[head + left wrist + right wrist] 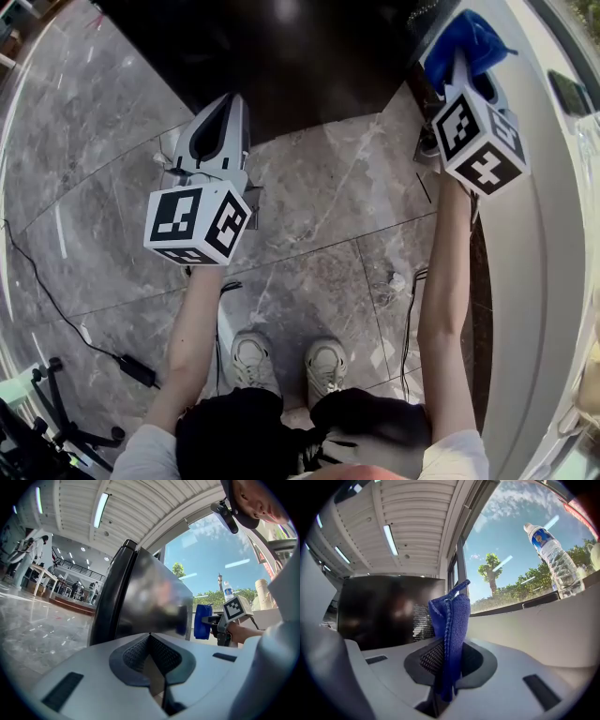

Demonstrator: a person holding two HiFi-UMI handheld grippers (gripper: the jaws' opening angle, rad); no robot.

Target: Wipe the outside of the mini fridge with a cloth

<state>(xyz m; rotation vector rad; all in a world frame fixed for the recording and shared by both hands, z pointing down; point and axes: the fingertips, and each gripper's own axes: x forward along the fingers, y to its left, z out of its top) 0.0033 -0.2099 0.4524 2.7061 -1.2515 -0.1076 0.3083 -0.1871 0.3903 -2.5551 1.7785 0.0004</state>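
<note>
The blue cloth (451, 620) is clamped in the right tool (464, 67). Its jaws are closed on a folded bundle that stands up past the tips. The black mini fridge (281, 47) stands on the floor just ahead of both tools, and its dark, glossy body fills the top of the head view. The cloth sits at the fridge's corner on the right tool's side, close beside the cabinet. No view shows whether the two touch.

The left tool (151, 641) has its jaws pressed together with nothing between them. It points at the fridge from nearby, apart from it.

A white ledge (534, 244) runs close along the outer side of the right tool, leaving only a narrow gap between ledge and fridge. Off the left tool's outer side the grey marble floor (103, 159) spreads wide. A black cable (47, 300) trails across it to a small power brick (137, 369). Behind the tools are the person's two pale shoes (286, 364).

Only the right gripper view shows a patch of mesh grille (420, 620) on the fridge and a plastic water bottle (553, 557) upright on the ledge. Behind the bottle is a window with trees and sky.

The left gripper view shows the fridge's rounded edge. Far beyond it is a bright hall with tables (44, 576) and strip lights (100, 509) on a ribbed ceiling.
</note>
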